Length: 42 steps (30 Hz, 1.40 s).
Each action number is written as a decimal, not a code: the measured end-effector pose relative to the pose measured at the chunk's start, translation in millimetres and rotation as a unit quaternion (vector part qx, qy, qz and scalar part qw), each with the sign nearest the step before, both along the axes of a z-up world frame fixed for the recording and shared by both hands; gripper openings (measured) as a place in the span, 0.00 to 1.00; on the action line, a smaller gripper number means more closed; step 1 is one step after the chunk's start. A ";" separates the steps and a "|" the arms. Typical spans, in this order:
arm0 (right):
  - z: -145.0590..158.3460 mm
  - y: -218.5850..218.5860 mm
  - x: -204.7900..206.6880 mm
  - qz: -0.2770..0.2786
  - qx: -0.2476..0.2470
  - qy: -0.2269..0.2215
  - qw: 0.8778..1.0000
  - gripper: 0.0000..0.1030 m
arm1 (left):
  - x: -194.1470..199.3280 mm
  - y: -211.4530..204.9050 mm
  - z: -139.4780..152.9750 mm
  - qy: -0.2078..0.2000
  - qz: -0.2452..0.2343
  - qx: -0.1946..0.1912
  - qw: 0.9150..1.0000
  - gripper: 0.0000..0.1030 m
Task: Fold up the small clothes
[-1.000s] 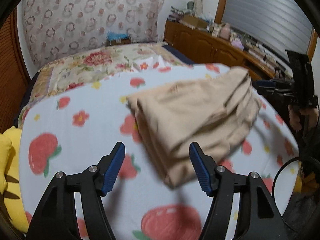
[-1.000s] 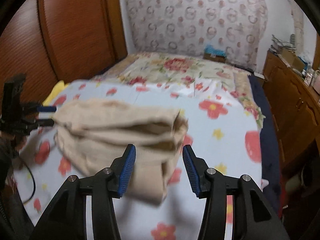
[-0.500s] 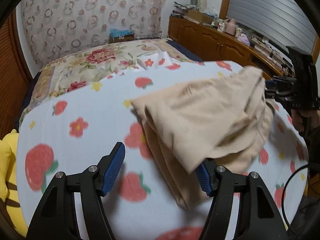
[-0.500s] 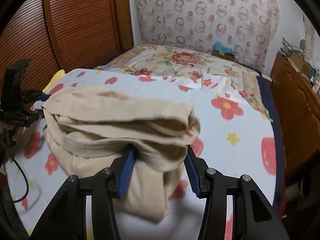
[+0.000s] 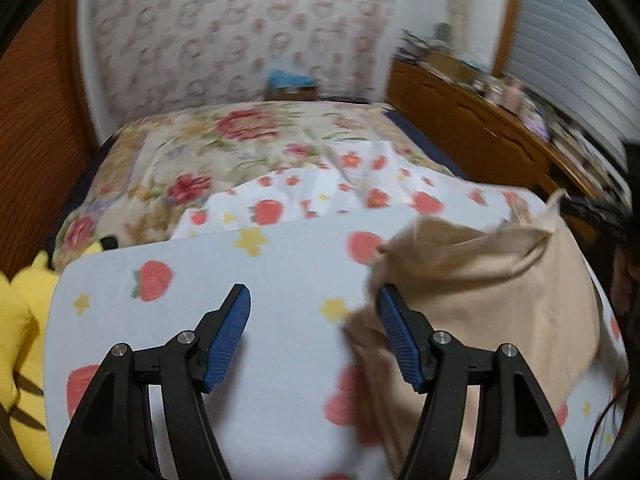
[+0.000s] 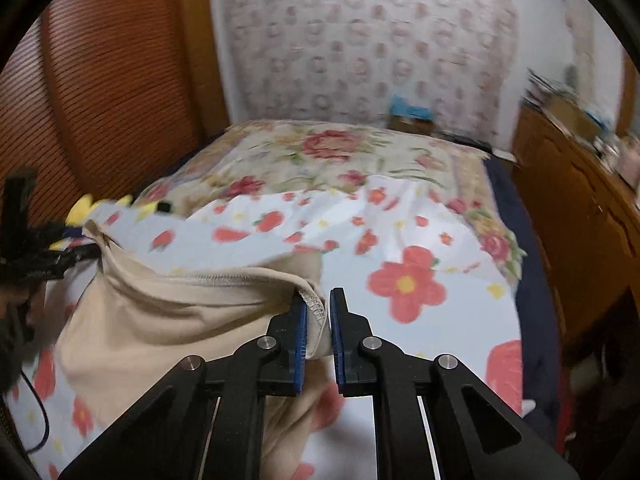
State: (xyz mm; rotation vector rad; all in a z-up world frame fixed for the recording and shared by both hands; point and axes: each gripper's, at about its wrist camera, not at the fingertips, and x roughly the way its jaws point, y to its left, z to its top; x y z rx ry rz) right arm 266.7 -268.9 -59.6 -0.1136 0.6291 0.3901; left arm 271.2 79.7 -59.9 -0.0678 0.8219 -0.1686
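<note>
I find no text, label, brand, number or sign that I can read in either wrist view. The sheet (image 5: 288, 248) over the bed carries only printed strawberries, flowers and stars, no lettering. The items along the wooden cabinet (image 5: 472, 128) past the bed's right edge are too blurred for me to make out any writing. The blue-topped box (image 6: 412, 114) at the head of the bed shows no legible print from here.
</note>
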 end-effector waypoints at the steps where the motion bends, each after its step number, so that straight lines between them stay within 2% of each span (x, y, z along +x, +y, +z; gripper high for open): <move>1: -0.5 -1.6 2.4 -0.011 -0.001 -0.002 1.000 0.11 | 1.2 4.8 -1.1 0.001 0.010 -0.002 1.000 0.65; 3: -0.4 -3.1 3.1 -0.018 0.003 -0.004 1.000 0.12 | 1.8 7.9 -2.4 0.001 0.013 -0.004 1.000 0.65; 5: -0.5 -2.5 5.1 -0.023 0.001 -0.001 1.000 0.28 | -0.4 7.6 -3.7 0.002 0.011 -0.001 1.000 0.65; 8: 1.6 3.3 1.3 -0.025 -0.007 -0.010 1.000 0.29 | -3.8 5.7 -3.1 0.002 0.007 -0.008 1.000 0.65; 13: 6.5 4.5 -7.5 0.002 0.009 -0.006 1.000 0.31 | -5.2 -7.6 0.0 0.002 -0.018 -0.028 0.999 0.65; 15: 0.5 6.5 0.6 0.005 0.000 0.015 1.000 0.31 | -2.5 -12.0 0.3 0.003 -0.025 -0.031 0.999 0.65; 19: -17.2 -2.5 22.6 0.009 0.027 0.078 0.997 0.31 | -0.1 -17.2 2.4 0.002 -0.031 -0.031 0.999 0.65; 21: -22.4 -8.8 31.6 0.016 0.043 0.093 0.995 0.08 | 0.2 -18.1 3.0 0.002 -0.032 -0.032 0.999 0.65; 23: -20.6 -11.4 39.5 0.024 0.055 0.091 0.994 0.00 | 0.0 -18.8 3.0 0.001 -0.031 -0.031 0.999 0.65; 26: -0.6 -15.7 44.5 0.024 0.076 0.043 0.996 0.00 | -1.9 -20.8 3.2 -0.001 -0.027 -0.023 0.999 0.65; 29: 14.4 -21.2 51.8 -0.041 0.051 -0.012 0.998 0.00 | -4.9 -21.5 2.9 -0.003 -0.024 -0.018 1.000 0.65; 35: -0.2 -33.7 59.3 -0.043 0.045 0.012 0.998 0.01 | 0.3 -23.9 -2.5 0.011 -0.038 -0.031 0.999 0.65; 37: -4.4 -31.5 59.6 -0.041 0.037 0.023 0.998 0.07 | 9.4 -24.3 -7.8 0.021 -0.046 -0.043 0.998 0.65; 38: -7.1 -31.4 59.9 -0.039 0.035 0.027 0.998 0.15 | 17.5 -24.7 -11.0 0.036 -0.045 -0.051 0.997 0.65; 39: -9.8 -32.2 59.8 -0.042 0.032 0.031 0.998 0.20 | 24.5 -25.0 -13.6 0.047 -0.046 -0.058 0.996 0.62; 40: -4.2 -28.8 58.7 -0.043 0.032 0.034 0.998 0.33 | 33.4 -27.0 -16.3 0.056 -0.051 -0.064 0.995 0.52; 41: 0.7 -25.5 58.2 -0.039 0.037 0.039 0.998 0.43 | 38.0 -28.8 -18.0 0.064 -0.051 -0.061 0.995 0.49; 42: 8.4 -23.2 52.8 -0.035 0.042 0.044 0.998 0.45 | 41.6 -30.4 -18.9 0.070 -0.051 -0.060 0.994 0.45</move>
